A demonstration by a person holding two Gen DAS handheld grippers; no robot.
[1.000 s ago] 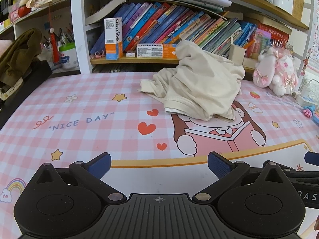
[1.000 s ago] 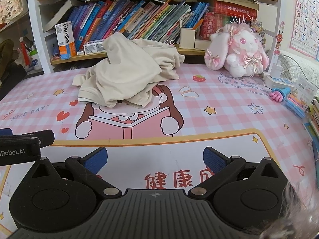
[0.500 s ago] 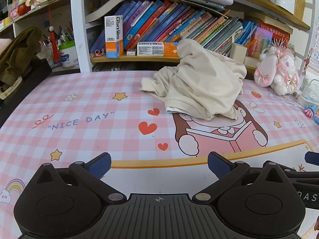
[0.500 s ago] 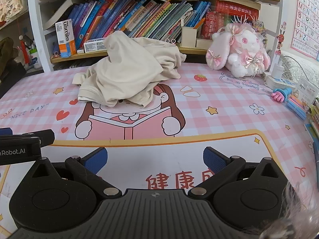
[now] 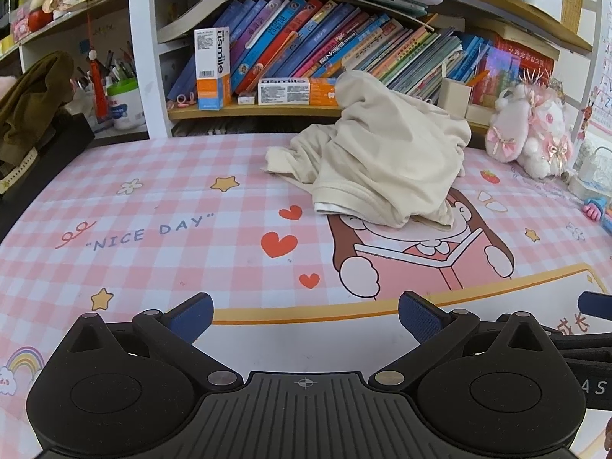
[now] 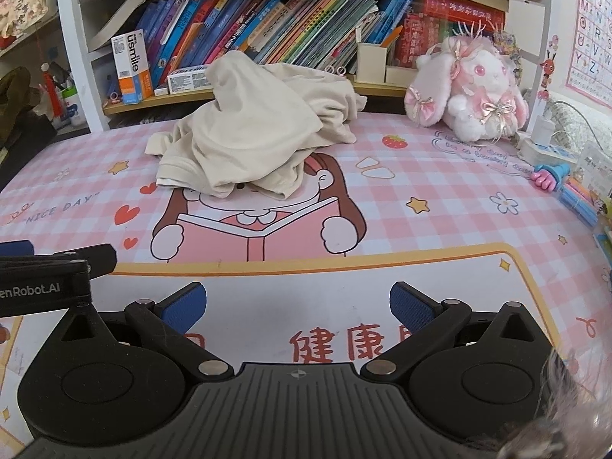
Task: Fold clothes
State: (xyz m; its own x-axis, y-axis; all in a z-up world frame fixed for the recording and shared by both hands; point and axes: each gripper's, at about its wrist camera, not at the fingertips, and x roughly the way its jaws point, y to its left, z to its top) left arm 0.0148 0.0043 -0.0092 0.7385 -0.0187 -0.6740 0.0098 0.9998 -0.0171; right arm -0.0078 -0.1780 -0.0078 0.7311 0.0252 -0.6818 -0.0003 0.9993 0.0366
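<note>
Both hand-held grippers, left and right, gaping empty, short of the crumpled shirt on the desk; next, reaching to spread it flat.

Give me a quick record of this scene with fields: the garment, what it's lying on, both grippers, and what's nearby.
garment: cream garment, crumpled in a heap, not folded
surface: pink checked cartoon mat
left gripper: open, empty, short of the garment
right gripper: open, empty, short of the garment
behind garment: bookshelf
right of garment: pink plush rabbit, apart from it
progress: folding not yet begun
</note>
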